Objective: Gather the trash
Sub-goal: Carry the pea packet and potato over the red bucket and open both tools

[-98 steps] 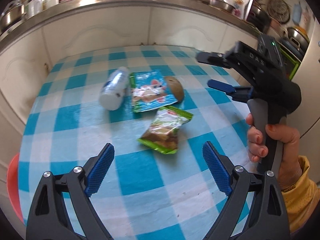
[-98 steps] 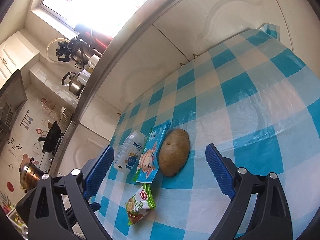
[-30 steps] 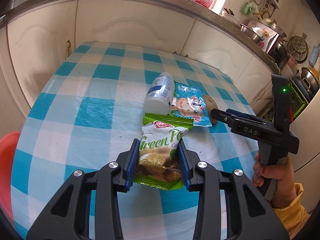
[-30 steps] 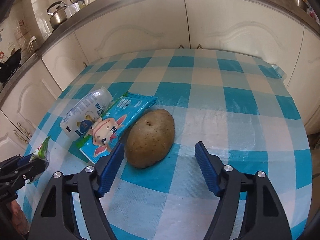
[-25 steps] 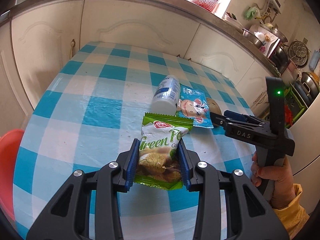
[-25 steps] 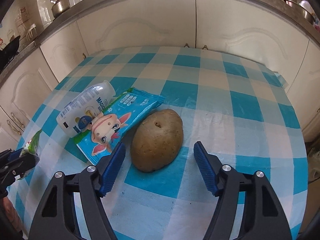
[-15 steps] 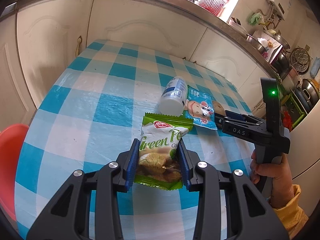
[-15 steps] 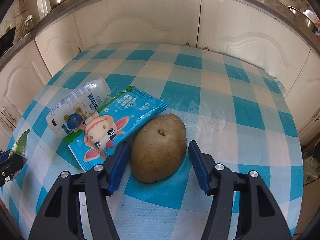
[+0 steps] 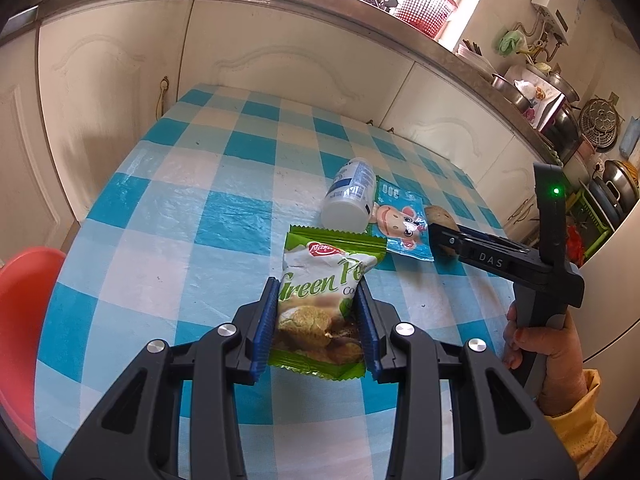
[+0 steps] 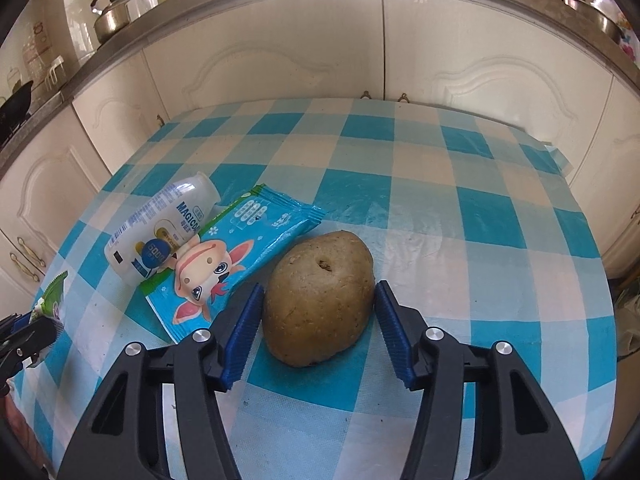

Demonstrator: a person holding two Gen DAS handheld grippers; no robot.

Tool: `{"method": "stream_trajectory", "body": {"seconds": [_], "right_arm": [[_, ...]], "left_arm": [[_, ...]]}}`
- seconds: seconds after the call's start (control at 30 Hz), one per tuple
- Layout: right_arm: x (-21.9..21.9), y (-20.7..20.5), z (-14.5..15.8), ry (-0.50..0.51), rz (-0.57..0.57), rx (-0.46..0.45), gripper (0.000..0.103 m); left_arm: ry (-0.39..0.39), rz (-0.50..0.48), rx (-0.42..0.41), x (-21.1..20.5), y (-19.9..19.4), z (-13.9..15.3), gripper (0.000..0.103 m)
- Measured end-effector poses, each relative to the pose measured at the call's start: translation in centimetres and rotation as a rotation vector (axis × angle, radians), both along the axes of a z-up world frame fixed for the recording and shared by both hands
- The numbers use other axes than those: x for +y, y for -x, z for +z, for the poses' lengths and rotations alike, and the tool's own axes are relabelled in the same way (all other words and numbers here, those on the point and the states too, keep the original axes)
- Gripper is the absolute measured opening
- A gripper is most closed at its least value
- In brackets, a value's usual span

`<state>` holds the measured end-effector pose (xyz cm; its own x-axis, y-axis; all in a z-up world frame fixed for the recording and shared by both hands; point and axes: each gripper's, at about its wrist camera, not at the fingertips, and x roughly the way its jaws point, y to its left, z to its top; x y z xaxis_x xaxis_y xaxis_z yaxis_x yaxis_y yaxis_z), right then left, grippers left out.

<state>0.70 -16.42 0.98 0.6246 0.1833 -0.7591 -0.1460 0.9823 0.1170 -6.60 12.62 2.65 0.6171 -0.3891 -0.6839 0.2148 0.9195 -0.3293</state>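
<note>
My left gripper [image 9: 318,318] is shut on a green snack packet [image 9: 320,312] and holds it above the blue-checked table [image 9: 168,216]. My right gripper [image 10: 318,318] has its blue pads on both sides of a brown potato [image 10: 318,298] that rests on the table; the right pad touches it and the left pad is close to it. A blue cartoon wrapper [image 10: 236,256] lies left of the potato, and a white plastic bottle [image 10: 160,228] lies on its side beyond it. The right gripper also shows in the left wrist view [image 9: 452,236], at the potato [image 9: 440,220].
White kitchen cabinets [image 10: 304,56] under a steel counter run along the table's far side. A red plastic tub [image 9: 20,320] sits below the table's left edge. Pots and racks stand at the far right [image 9: 600,136].
My right gripper has moved down to the potato and its jaws have narrowed around it. My left gripper has lifted and pulled back with the green packet, turning left toward the red tub.
</note>
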Motion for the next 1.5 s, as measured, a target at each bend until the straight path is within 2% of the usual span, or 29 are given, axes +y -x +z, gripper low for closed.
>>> {"method": "stream_trajectory", "body": {"seconds": [0.23,0.47,0.83,0.97,1.5], "right_arm": [[-0.7,1.4,1.2,-0.02,-0.034,-0.055,0.058],[-0.4,2.9,3.5,-0.033,-0.05,-0.129,0.057],[2.6,4.8,6.7,-0.078,0.021,-0.181,0.057],[5.1,5.1,7.4,-0.099,0.081,-0.177,0.057],[20.0,7.4,7.9,-0.106,0.426,-0.13,0.057]], "left_arm": [[0.0,0.025,-0.016,1.0,0.6,0.4,0.039],[-0.028,0.072,-0.033,2.8,1.1,0.7,0.039],[-0.059,0.153,-0.043,6.7,2.1,0.7,0.039],[-0.067,0.188,-0.045,8.3,2.5,0.7,0.039],[-0.077,0.337,-0.011,15.6,3.9,-0.5,0.039]]}}
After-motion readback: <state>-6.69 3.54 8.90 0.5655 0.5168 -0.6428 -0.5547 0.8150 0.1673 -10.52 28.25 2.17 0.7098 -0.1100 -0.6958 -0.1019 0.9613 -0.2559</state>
